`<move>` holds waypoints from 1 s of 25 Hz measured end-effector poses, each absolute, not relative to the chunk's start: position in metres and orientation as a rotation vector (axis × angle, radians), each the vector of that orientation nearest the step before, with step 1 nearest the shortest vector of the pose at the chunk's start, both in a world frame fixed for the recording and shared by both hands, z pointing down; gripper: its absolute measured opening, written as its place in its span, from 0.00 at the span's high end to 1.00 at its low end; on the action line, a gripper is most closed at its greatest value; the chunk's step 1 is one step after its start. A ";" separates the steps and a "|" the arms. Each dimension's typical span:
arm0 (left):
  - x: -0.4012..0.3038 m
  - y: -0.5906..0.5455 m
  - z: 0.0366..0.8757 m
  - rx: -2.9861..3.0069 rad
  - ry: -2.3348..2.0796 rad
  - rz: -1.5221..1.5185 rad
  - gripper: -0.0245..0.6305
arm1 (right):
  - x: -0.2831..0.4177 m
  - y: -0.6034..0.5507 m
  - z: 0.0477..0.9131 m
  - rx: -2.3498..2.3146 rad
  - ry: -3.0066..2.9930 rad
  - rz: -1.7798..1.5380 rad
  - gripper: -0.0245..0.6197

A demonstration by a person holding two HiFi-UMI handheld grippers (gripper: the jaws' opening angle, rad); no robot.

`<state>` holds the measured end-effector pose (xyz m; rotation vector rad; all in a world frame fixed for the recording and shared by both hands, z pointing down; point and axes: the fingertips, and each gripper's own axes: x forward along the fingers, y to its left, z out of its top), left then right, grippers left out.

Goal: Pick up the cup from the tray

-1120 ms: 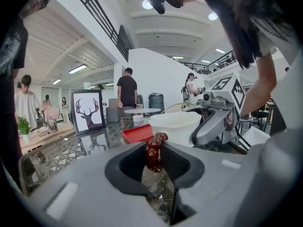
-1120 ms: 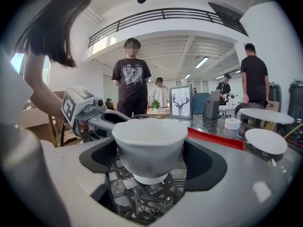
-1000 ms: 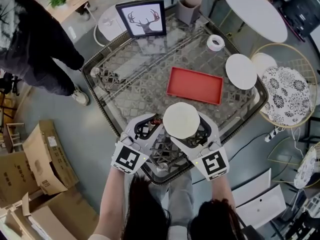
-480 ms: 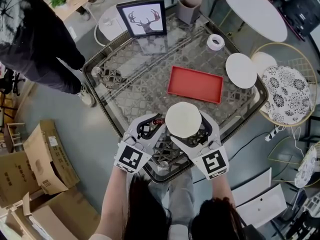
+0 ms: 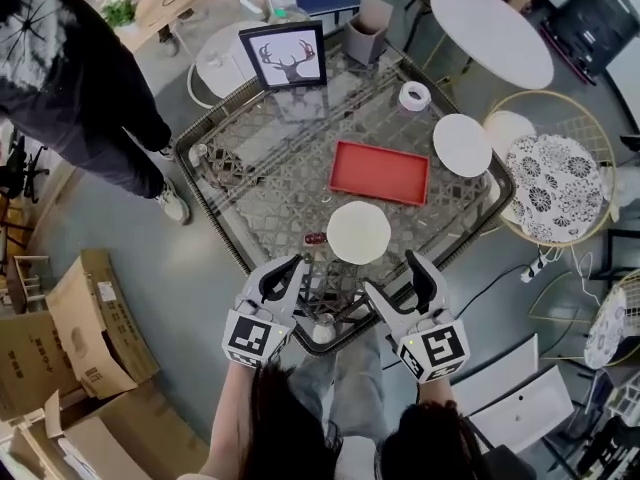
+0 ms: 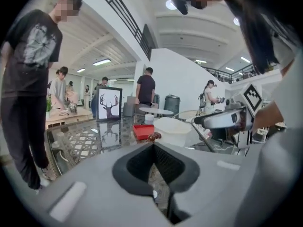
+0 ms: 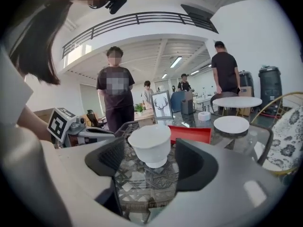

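Note:
The white cup [image 5: 359,232] [image 7: 150,143] [image 6: 173,130] stands upright on the glass table [image 5: 260,168], just nearer me than the empty red tray [image 5: 380,172] [image 7: 191,134]. My right gripper [image 5: 397,280] [image 7: 151,162] is open just short of the cup, pointing at it. Its jaws have just been closing a little, with nothing between them. My left gripper [image 5: 285,273] [image 6: 154,162] hangs at the table's near edge, left of the cup, its pads together and empty.
A small dark red object [image 5: 315,238] lies left of the cup. Farther back are a white plate [image 5: 462,145], a tape roll [image 5: 414,95] and a framed deer picture [image 5: 290,56]. A person [image 5: 80,78] stands at the table's left; cardboard boxes [image 5: 70,328] sit on the floor.
The cup was between my right gripper's jaws; now it stands free on the glass. Both grippers have drawn back toward me, off the cup.

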<state>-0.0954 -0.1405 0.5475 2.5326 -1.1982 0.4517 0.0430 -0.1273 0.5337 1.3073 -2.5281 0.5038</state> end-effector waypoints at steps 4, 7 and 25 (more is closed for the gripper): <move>-0.084 -0.114 0.514 2.644 -1.165 0.272 0.96 | 0.031 -0.104 0.501 1.352 -2.520 0.437 0.78; -0.083 -0.079 0.528 2.698 -1.093 0.374 0.96 | 0.019 -0.091 0.483 1.349 -2.508 0.405 0.93; -0.062 -0.025 0.392 2.683 -1.151 0.224 0.96 | -0.014 -0.007 0.385 1.284 -2.559 0.343 0.93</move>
